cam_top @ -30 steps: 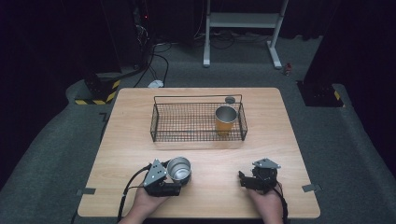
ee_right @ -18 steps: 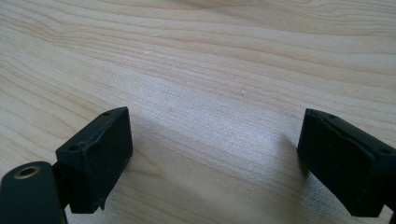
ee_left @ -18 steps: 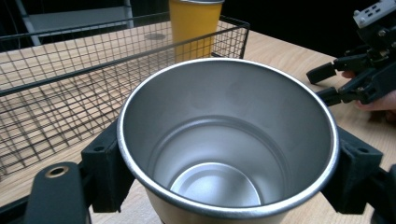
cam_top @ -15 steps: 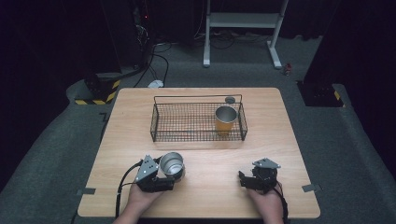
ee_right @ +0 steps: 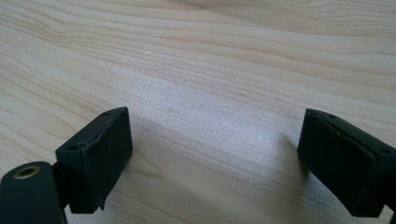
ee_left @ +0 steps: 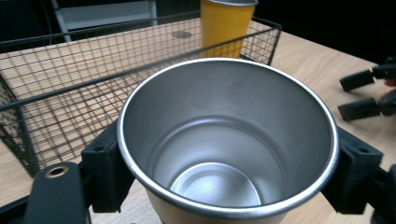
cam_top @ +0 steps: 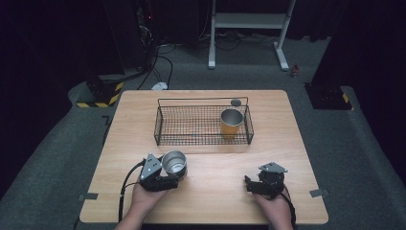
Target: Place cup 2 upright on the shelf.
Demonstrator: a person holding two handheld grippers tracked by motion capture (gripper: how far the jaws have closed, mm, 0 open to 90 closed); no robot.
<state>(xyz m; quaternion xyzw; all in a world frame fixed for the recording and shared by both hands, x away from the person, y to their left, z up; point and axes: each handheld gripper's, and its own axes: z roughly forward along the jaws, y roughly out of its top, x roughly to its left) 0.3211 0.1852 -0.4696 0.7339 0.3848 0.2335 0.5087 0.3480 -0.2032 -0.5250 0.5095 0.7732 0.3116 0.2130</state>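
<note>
Hiding the cup's (ee_left: 224, 154) base, left tool (ee_left: 224, 163).

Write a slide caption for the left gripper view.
Left gripper clamps a steel cup before the wire basket holding a yellow cup.

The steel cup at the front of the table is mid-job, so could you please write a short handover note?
Left tongs: shut on the steel cup, upright at the table's front left, outside the wire basket.
Right tongs: open, holding nothing, low over bare wood at front right.
Done: the orange cup stands in the basket's right end.
Left: probably place the steel cup in the basket too.
</note>
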